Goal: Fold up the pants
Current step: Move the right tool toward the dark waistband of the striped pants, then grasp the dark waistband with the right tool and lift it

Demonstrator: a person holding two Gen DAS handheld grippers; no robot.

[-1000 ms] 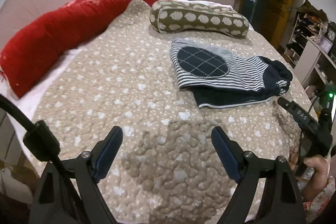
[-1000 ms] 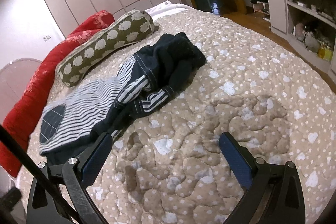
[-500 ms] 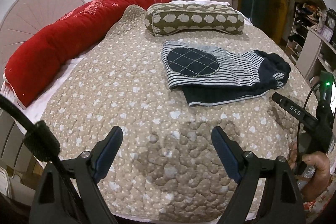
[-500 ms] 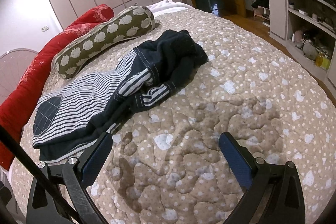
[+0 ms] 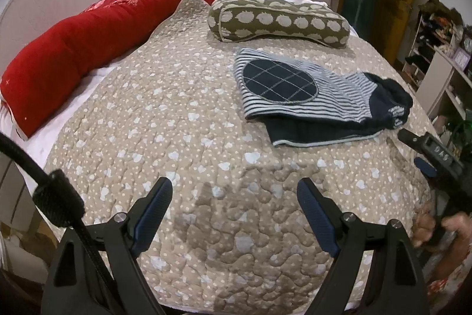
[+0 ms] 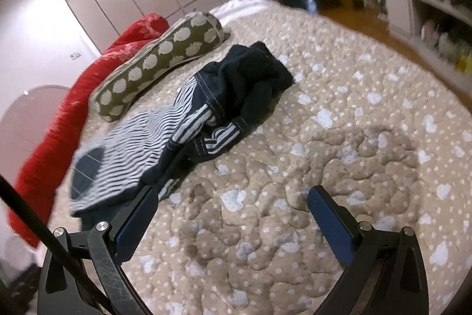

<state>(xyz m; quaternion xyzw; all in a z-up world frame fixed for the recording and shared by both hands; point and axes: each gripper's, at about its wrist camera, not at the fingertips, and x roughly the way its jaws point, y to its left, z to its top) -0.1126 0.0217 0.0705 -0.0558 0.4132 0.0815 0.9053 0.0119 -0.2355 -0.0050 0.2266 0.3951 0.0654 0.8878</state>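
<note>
The pants (image 5: pixel 318 99) are navy with white stripes and a navy checked oval patch. They lie folded on the beige quilted bed, right of centre in the left wrist view. In the right wrist view the pants (image 6: pixel 188 120) lie at centre left, with a bunched navy end at the far side. My left gripper (image 5: pixel 234 194) is open and empty above the near edge of the bed, well short of the pants. My right gripper (image 6: pixel 231 204) is open and empty, its left finger close to the near end of the pants. It also shows in the left wrist view (image 5: pixel 424 151).
An olive bolster pillow (image 5: pixel 280 19) with pale spots lies behind the pants. A long red duvet roll (image 5: pixel 97 37) runs along the left side by a round headboard. The beige quilt (image 6: pixel 339 138) spreads wide. Shelves (image 5: pixel 442 64) stand at the right.
Both grippers have stayed open. The left view has drawn back slightly and turned. The right gripper has swung, so the pants now sit nearer its left finger and the view is blurred.
</note>
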